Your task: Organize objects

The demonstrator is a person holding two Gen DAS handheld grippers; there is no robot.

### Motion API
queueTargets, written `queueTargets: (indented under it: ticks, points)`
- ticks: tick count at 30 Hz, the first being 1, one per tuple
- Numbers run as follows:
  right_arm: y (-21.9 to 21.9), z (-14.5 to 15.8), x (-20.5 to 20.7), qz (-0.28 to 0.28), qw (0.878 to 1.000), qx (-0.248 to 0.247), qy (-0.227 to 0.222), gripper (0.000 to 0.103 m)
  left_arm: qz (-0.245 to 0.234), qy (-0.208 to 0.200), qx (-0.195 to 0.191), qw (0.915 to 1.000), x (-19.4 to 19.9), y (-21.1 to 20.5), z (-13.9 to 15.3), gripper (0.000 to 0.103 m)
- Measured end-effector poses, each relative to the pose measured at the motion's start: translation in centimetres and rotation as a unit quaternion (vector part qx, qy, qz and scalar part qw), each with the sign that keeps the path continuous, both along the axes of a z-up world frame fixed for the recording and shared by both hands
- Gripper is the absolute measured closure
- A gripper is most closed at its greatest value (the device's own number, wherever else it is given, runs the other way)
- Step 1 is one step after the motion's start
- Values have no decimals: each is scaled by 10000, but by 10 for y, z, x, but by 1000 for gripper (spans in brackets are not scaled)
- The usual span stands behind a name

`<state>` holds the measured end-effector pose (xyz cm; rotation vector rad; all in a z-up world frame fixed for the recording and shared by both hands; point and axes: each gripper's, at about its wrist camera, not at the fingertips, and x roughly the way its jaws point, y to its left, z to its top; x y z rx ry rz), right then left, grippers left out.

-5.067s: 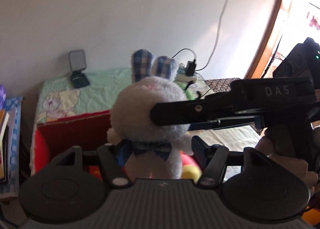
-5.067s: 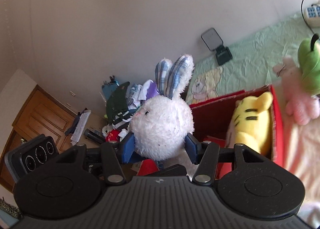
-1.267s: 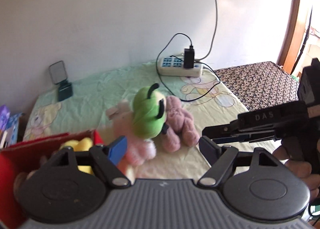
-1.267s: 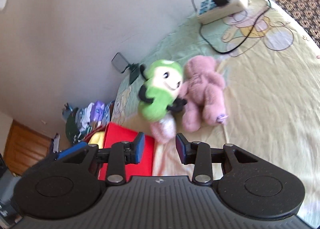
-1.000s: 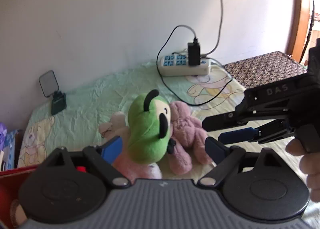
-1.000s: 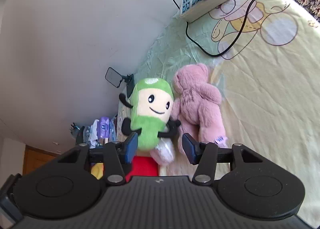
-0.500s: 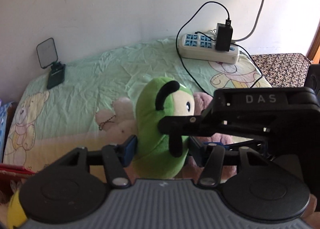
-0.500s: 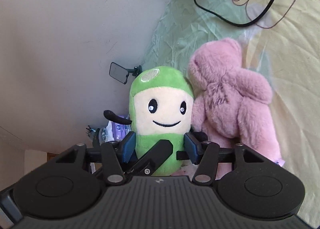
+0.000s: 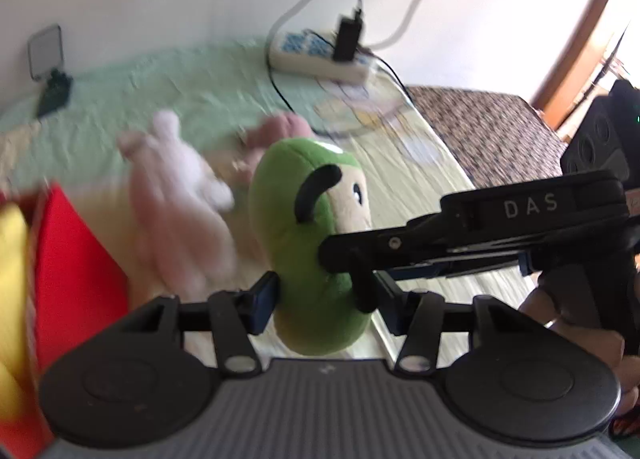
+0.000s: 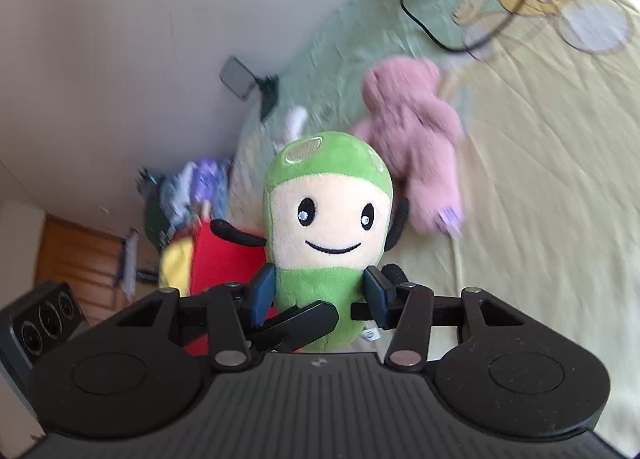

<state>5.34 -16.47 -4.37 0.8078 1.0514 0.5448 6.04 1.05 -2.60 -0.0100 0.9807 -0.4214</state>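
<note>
Both claws, left gripper (image 9: 326, 299) and right gripper (image 10: 318, 295), its jaws closing, clamped one green plush (image 10: 326, 219); two pink toys (image 10: 416, 131) lay behind, open bedsheet (image 10: 540, 163) alongside.

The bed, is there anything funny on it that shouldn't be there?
Yes. A power strip with a charger plugged in lies on the bed sheet, its cable trailing towards the pink plush. That belongs off the bed. The toys just lie loose, waiting to be tidied.

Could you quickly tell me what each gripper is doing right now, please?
Left gripper: shut on the green plush toy.
Right gripper: jaws closing, pads already pressing the same toy's body.
</note>
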Motion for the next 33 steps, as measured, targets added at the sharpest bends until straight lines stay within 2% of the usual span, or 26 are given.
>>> queueTargets:
  ticks: [4,9,14,18,20,22,24,25,27,31,33]
  points:
    - [6,-4,-41,237,9982,-535,104,53,-340,241,42,9991,-46,-13,-17,49]
    - [23,-8,-80,489,9933,-1036,131,53,-575,508,127,9970,-82,-11,-30,48]
    - [39,-10,-99,625,9908,-1196,132,54,-426,585,80,9973,-95,2,-40,42]
    - [32,-6,-101,346,9953,-904,29,53,-170,601,-105,9980,-87,15,-44,41]
    - [23,-7,-99,94,9977,-670,86,47,-129,618,-203,9978,-84,20,-42,40]
    - [19,-10,-94,-65,9986,-518,81,47,-129,492,-149,9986,-82,21,-40,35]
    - [21,-16,-88,-227,9976,-646,123,45,-113,419,-88,9990,-78,18,-41,28]
    - [24,-21,-85,-217,9974,-670,160,45,-138,443,-117,9989,-75,17,-44,27]
    - [29,-29,-81,-211,9981,-543,198,42,-110,500,-46,9987,-71,14,-49,37]
    - [33,-23,-85,-126,9974,-705,1,46,-116,466,39,9988,-71,8,-46,38]
    - [30,-20,-90,-62,9984,-564,-15,48,-148,321,65,9994,-77,10,-38,38]
